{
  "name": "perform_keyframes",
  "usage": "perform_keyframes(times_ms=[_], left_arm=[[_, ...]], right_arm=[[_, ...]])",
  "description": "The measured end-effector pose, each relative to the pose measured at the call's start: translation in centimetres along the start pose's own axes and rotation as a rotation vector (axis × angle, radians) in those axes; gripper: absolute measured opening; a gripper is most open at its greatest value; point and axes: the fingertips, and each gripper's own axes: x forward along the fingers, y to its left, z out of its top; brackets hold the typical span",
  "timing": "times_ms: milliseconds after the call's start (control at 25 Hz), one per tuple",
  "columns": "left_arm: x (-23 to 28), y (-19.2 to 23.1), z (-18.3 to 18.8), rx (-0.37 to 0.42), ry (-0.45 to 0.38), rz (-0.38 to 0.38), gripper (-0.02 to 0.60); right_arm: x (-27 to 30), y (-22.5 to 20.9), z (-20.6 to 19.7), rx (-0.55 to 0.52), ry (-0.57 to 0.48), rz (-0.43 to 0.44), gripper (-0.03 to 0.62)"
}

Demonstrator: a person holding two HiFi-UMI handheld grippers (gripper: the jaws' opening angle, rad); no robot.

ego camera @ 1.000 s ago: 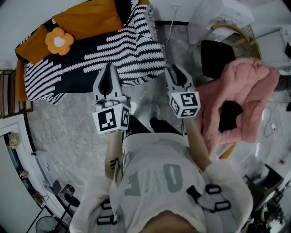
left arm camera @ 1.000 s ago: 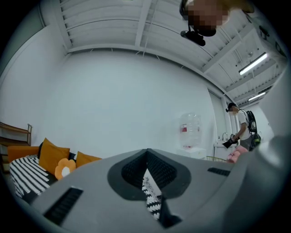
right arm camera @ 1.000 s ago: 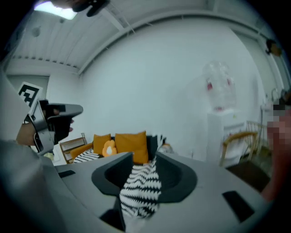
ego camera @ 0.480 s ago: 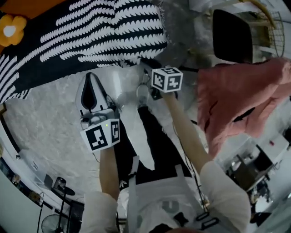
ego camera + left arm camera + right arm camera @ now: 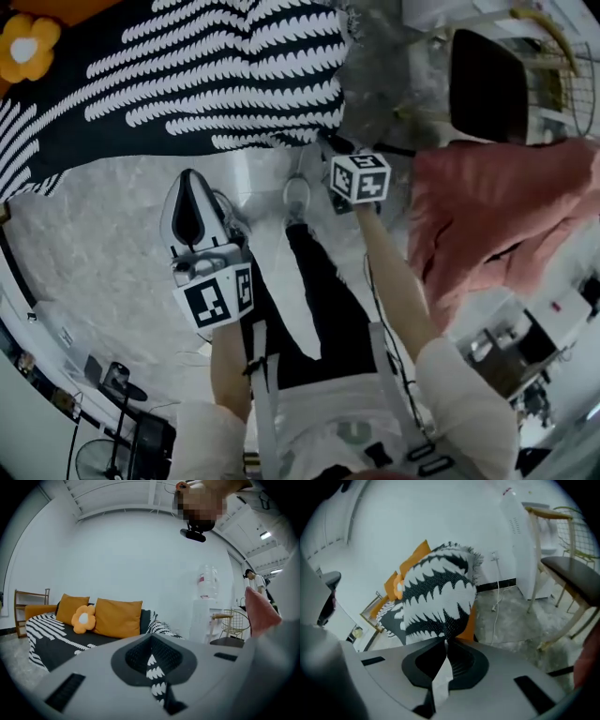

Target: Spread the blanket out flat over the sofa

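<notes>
**Blanket on the sofa, both grippers at its front edge**

The sofa stands against the wall. The black-and-white blanket lies over its seat and one arm and hangs down the front toward the floor. Two orange cushions and a flower cushion lean on the backrest.

Judging by its folds and fringe, the blanket is soft, limp and fairly light. It will probably sag wherever it is unsupported and drag over the upholstery rather than slide, and it is not fragile. It is best held at the corners or along the hem, with the two holds well apart, so that the pull between them flattens it.

The left gripper is low in front of the sofa. Its fingers are closed, with a strip of the pattern nipped between them. The right gripper is at the fringed corner by the sofa's arm. Its fingers have just closed on a pale fold of the cloth.

Containers: the only one is the bottle on the water dispenser by the wall. Its contents cannot be made out.
</notes>
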Motion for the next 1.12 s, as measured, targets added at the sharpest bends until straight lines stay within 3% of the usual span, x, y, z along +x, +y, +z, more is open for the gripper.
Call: perform_keyframes(times_ms=[280,320,360,400,520,720,800,920,1120], left_arm=[[2.2,-1.2,0.8,-0.010,-0.018,-0.029,0.006],[2.4,-1.1,1.1,-0.011,-0.026,-0.028,0.006],[2.6,-0.9,1.7,-0.006,-0.036,-0.028,0.006],[2.7,-0.7,2.5,0.001,-0.043,-0.029,0.006],[2.5,-0.5,6.3,0.005,-0.056,-0.029,0.006],[0.5,-0.5,15.6,-0.006,-0.123,-0.019,0.006],[-0.9,-0.9,18.9,-0.016,-0.142,-0.022,0.006],[-3.0,-1.9,23.5,-0.037,-0.167,-0.028,0.006],[-7.1,-3.4,29.3,-0.004,-0.209,-0.036,0.006]], right_arm=[[2.5,-0.8,2.1,-0.140,0.003,-0.144,0.011],[2.2,-1.2,1.7,-0.148,0.007,-0.174,0.039],[1.7,-1.5,1.3,-0.152,0.015,-0.202,0.156],[0.7,-1.7,1.0,-0.156,0.021,-0.225,0.204],[-4.9,-0.4,2.0,-0.186,-0.010,-0.258,0.204],[-16.7,7.4,11.8,-0.259,-0.255,-0.230,0.183],[-21.6,11.1,16.5,-0.281,-0.376,-0.218,0.100],[-28.3,15.7,23.1,-0.317,-0.544,-0.206,0.023],[-37.1,21.8,28.3,-0.360,-0.707,-0.161,0.008]])
